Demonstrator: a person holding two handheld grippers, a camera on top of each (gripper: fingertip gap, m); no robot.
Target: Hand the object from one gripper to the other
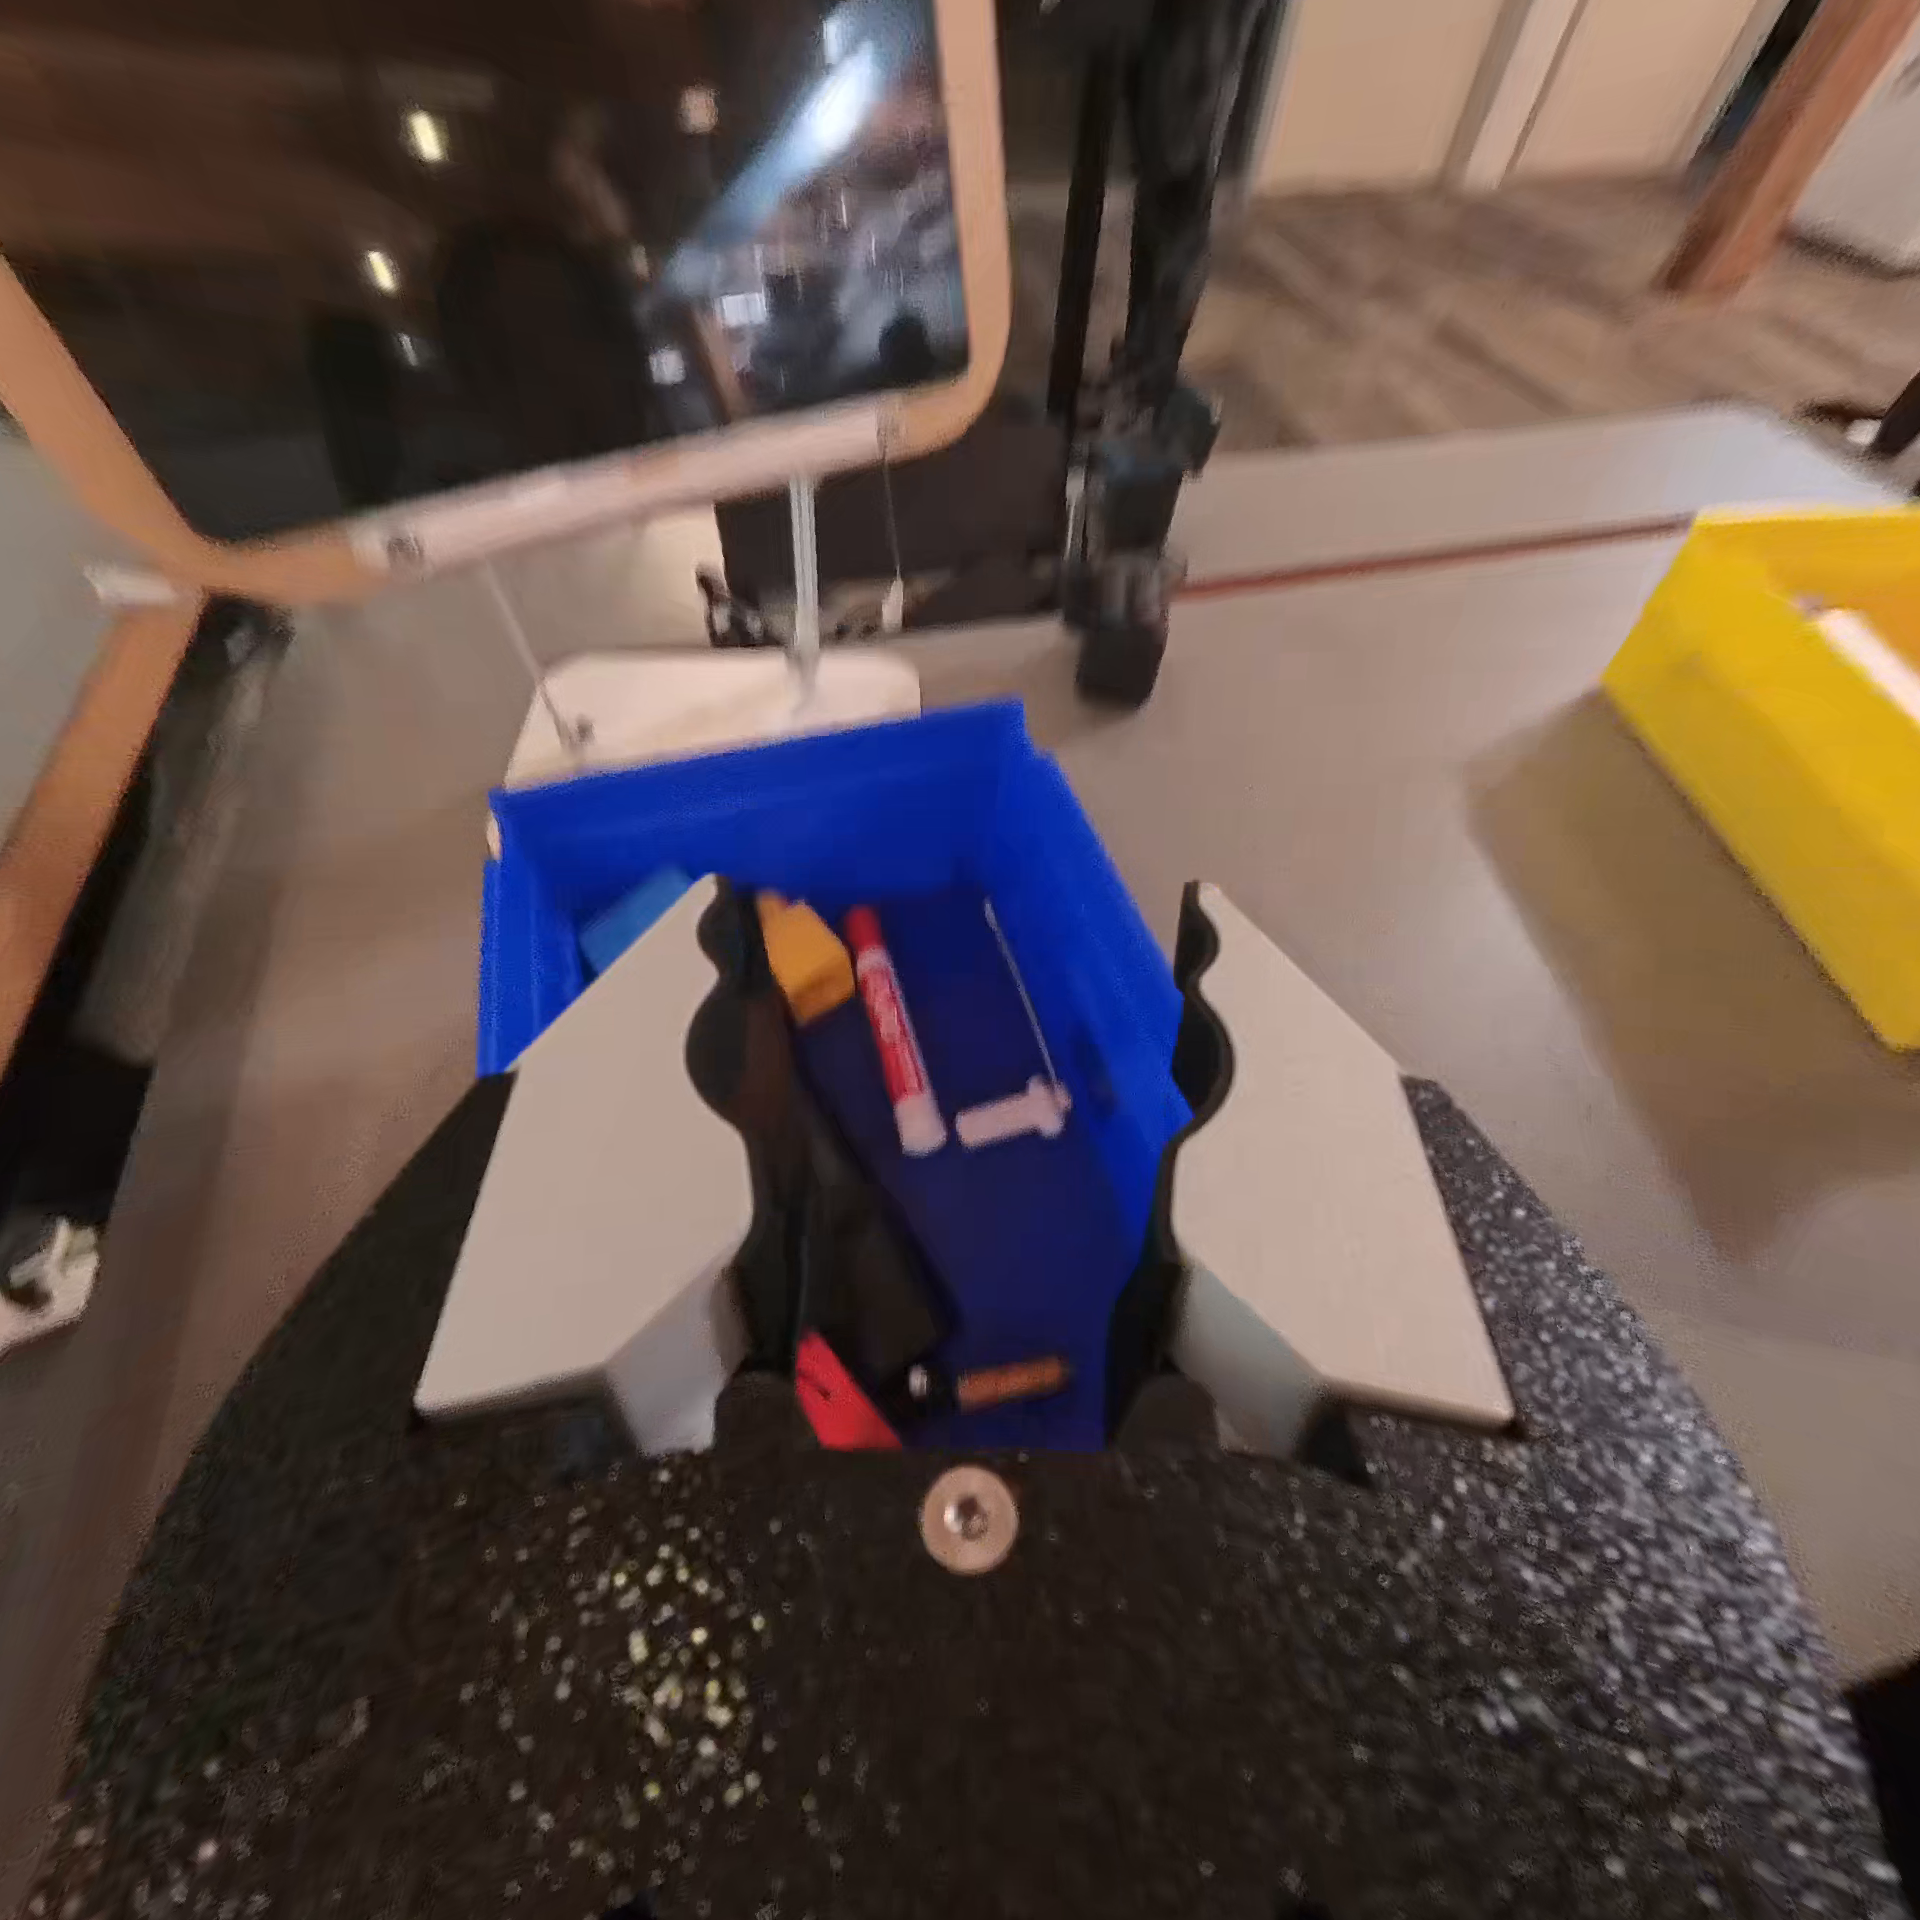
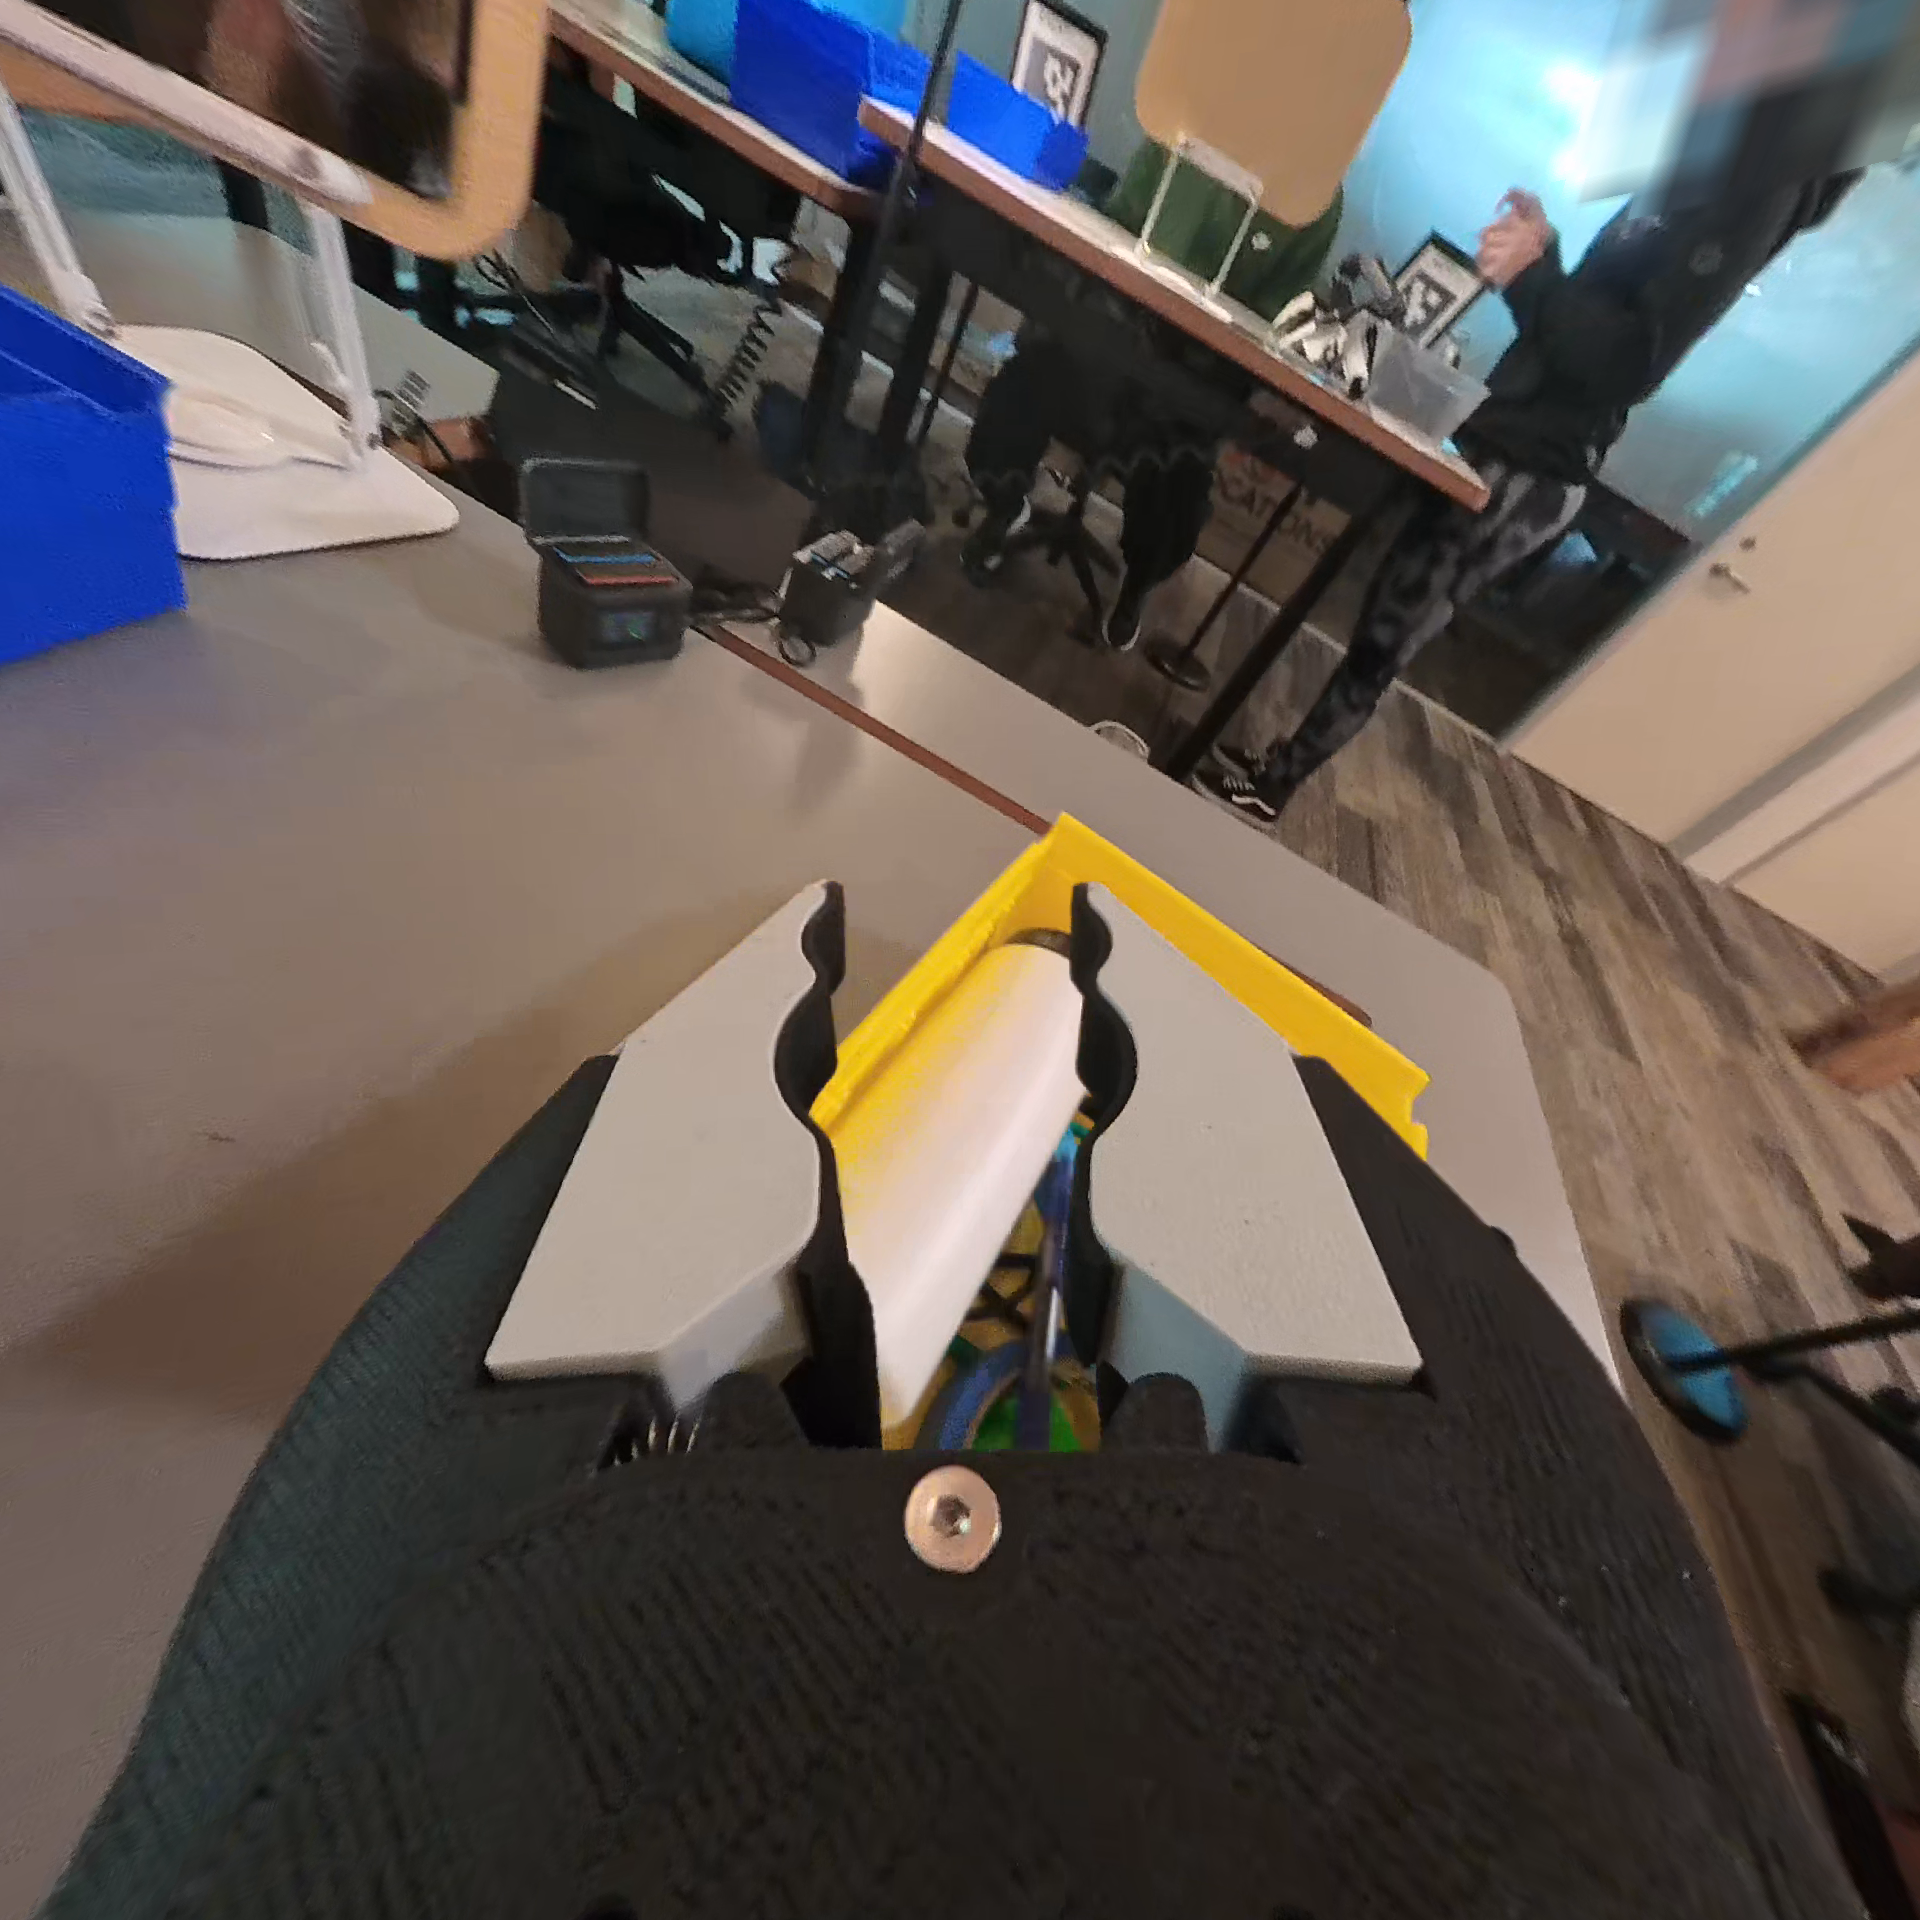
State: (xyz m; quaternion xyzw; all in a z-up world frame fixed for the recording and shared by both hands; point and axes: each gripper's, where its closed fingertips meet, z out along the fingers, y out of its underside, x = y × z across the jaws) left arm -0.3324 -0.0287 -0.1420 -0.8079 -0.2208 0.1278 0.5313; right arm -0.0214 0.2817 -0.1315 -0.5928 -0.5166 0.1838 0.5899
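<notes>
My left gripper (image 1: 956, 904) is open and empty, poised over a blue bin (image 1: 831, 821). The bin holds a red marker (image 1: 894, 1029), an orange piece (image 1: 805, 956), a small white part (image 1: 1013, 1122), a blue block (image 1: 629, 920) and dark items. My right gripper (image 2: 954, 899) has its jaws narrowed around a white rounded block (image 2: 966, 1132), which lies slanted between the pads and seems to touch both. It is over a yellow bin (image 2: 1247, 977) that holds blue and green items underneath.
The yellow bin (image 1: 1766, 758) stands to the right of the blue bin on the grey table (image 2: 364, 883). A white mirror stand (image 2: 301, 488) sits behind the blue bin (image 2: 73, 499). Black charger cases (image 2: 603, 582) lie at the table's far edge. A person (image 2: 1538, 416) stands beyond. Tip to tip, the grippers are about 45 cm apart.
</notes>
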